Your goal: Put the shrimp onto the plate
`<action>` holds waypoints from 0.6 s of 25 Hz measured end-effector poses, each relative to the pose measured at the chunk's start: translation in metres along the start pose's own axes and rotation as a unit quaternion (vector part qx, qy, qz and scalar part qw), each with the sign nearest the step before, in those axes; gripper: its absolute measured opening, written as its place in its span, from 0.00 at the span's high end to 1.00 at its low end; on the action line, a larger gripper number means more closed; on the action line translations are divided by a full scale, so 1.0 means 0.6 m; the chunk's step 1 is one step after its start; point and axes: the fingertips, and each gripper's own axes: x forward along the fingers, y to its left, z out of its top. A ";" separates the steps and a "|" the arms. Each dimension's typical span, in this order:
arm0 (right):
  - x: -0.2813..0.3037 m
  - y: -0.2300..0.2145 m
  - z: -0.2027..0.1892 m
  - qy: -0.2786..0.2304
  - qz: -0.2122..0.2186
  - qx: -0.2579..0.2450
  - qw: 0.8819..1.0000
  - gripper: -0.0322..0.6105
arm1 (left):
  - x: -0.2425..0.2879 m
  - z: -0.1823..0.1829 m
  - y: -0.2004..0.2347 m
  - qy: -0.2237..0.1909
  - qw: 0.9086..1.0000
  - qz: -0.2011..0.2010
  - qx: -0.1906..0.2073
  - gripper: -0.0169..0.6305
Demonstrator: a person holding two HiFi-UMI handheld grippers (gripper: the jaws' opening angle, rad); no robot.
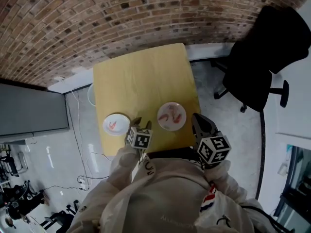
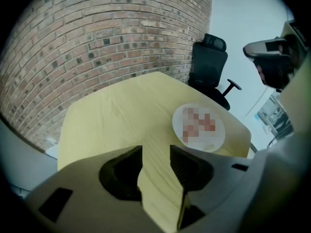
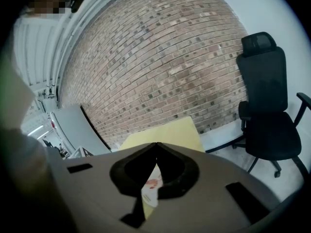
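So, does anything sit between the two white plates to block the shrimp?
Nothing visible: only bare yellow wooden table lies between the small round white plate and the larger white plate; the left gripper hovers above.

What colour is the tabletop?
It's a pale yellow wood-grain tabletop; head view shows it best.

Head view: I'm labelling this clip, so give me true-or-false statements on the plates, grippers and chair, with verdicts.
Two plates stand on the yellow table. True.
The left gripper has its fingers closed on a shrimp. False: they stand apart, nothing between them.
The right gripper has its fingers together at the tips. True.
The black chair stands left of the table in the head view. False: right of it.
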 end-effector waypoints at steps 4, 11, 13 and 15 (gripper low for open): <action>0.026 0.046 -0.004 0.008 0.018 -0.009 1.000 0.91 | -0.022 -0.037 0.059 0.004 0.999 0.022 -0.024 0.72; 0.073 0.110 -0.002 0.021 0.042 -0.026 0.999 0.91 | -0.056 -0.080 0.164 -0.007 0.995 0.060 -0.073 0.72; 0.088 0.130 -0.004 0.025 0.049 -0.030 0.998 0.91 | -0.062 -0.090 0.185 -0.009 0.995 0.063 -0.082 0.72; 0.104 0.152 -0.007 0.031 0.056 -0.034 0.997 0.91 | -0.066 -0.101 0.204 -0.008 0.994 0.065 -0.089 0.72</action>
